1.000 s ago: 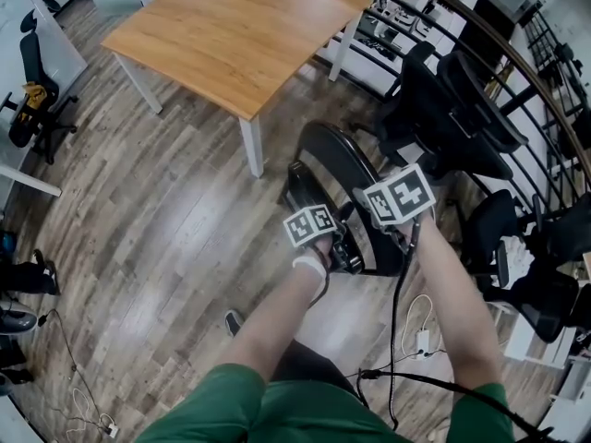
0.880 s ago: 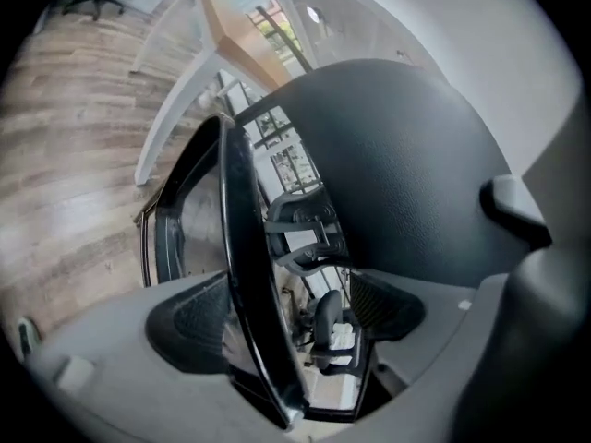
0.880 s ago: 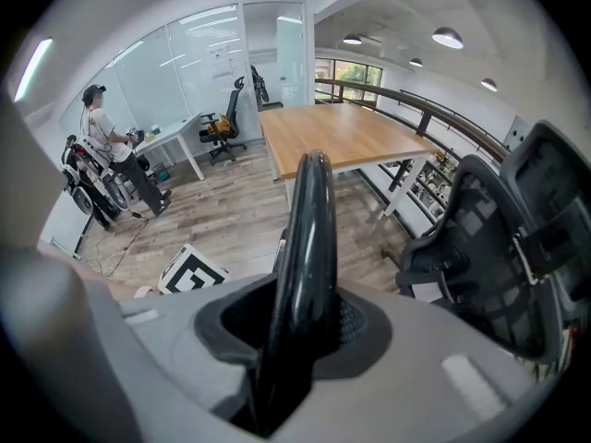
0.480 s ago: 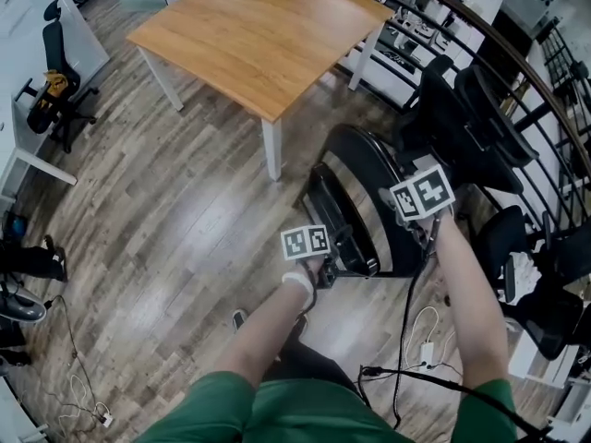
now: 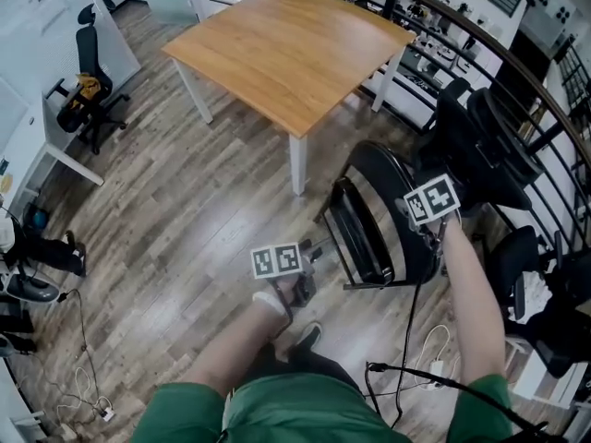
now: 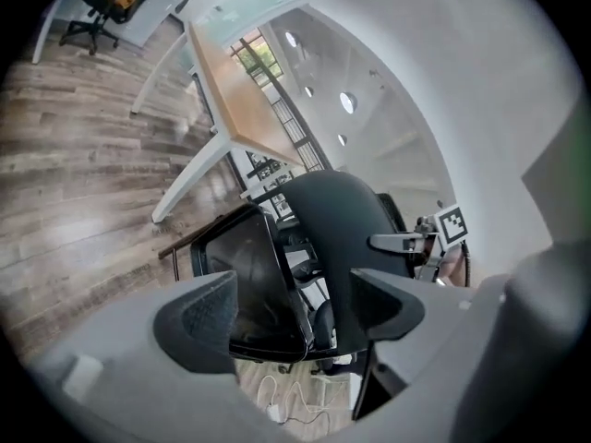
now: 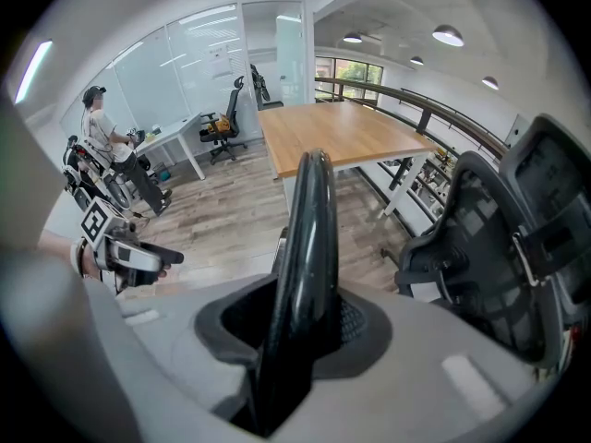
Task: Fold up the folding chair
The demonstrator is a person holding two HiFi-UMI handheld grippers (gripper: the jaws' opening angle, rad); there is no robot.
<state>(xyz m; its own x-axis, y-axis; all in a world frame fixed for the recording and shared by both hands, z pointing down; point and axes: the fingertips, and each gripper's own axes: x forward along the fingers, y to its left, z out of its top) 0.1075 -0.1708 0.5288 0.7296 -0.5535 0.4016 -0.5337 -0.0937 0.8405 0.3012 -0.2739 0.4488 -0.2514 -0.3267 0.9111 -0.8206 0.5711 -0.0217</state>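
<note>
Black folding chair (image 5: 374, 212) stands on the wood floor (image 5: 175, 220), right of centre, with its seat panel (image 5: 355, 233) tipped up steeply, close along the backrest (image 5: 399, 197). The right gripper (image 7: 305, 326) points steeply down and pinches the top rim of the backrest, the thin black edge running up between its jaws. The left gripper (image 6: 294, 310) hangs left of the chair and apart from it, jaws spread with nothing between them, facing the seat edge. Wooden table (image 5: 295, 49) is far left, and its nearest white leg (image 5: 297, 162) is close to the chair's far-left corner. Black office chairs (image 5: 489, 146) crowd the right side, just beside the backrest, with a railing (image 5: 517, 72) behind them. The floor is open to the left and near-left. White cable (image 5: 436, 363) lies on the floor near right.
</note>
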